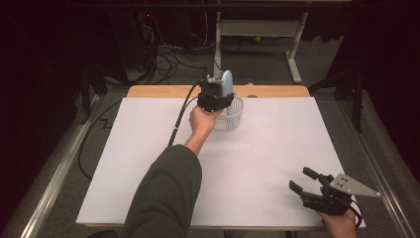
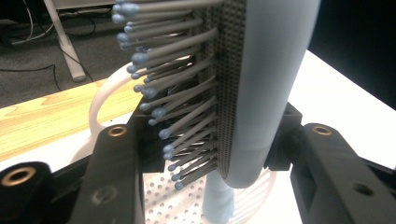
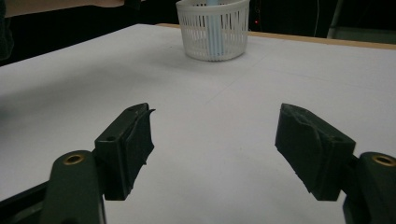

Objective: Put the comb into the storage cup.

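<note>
High view: the left gripper (image 1: pixel 217 96) holds a pale blue plastic hairbrush (image 1: pixel 227 85) upright, handle down inside a white perforated plastic basket (image 1: pixel 236 116) at the white table's (image 1: pixel 257 153) far edge; left gripper view: black jaws pinch the brush head, bristles facing left; right gripper view: the right gripper (image 3: pixel 215 147) has jaws spread wide above bare tabletop.
</note>
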Motion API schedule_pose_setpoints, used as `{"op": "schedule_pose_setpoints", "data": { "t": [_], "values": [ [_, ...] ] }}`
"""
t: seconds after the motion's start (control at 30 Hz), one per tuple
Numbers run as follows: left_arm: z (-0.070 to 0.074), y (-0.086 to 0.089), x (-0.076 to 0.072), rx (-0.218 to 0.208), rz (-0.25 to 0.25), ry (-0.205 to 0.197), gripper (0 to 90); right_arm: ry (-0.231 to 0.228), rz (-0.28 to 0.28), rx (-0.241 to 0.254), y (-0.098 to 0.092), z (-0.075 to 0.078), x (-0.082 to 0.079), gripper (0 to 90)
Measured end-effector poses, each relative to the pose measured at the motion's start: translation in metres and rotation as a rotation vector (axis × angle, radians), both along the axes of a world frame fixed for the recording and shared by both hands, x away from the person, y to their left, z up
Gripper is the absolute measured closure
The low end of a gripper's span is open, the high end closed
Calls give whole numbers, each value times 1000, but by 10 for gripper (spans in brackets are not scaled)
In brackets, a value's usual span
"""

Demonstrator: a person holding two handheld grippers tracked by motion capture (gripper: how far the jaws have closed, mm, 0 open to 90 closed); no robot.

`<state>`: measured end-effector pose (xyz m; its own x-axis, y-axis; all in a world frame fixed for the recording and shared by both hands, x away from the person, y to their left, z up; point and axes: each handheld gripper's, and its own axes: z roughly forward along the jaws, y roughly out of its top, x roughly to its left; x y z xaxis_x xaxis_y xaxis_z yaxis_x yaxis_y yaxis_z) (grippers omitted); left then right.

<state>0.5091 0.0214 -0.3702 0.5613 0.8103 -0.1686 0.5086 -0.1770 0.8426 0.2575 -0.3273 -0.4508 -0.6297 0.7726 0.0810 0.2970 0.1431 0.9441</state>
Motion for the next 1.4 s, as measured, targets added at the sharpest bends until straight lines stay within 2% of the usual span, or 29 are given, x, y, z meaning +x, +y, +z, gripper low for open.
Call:
{"op": "schedule_pose_setpoints", "data": {
  "t": [0.17, 0.57, 0.9, 1.1, 1.4],
  "values": [
    [-1, 4, 0, -12, 5, 6, 502, 1, 1, 1, 0, 0, 0, 276],
    [-2, 6, 0, 22, 11, 5, 480, 4, -1, 2, 0, 0, 0, 275],
    [0, 12, 2, 20, 20, 29, 445, 6, -1, 3, 0, 0, 0, 273],
    [1, 15, 2, 12, 14, 34, 380, 6, 0, 3, 0, 0, 0, 273],
    [2, 20, 3, 36, 19, 45, 324, 7, -1, 1, 0, 0, 1, 273]
  ]
}}
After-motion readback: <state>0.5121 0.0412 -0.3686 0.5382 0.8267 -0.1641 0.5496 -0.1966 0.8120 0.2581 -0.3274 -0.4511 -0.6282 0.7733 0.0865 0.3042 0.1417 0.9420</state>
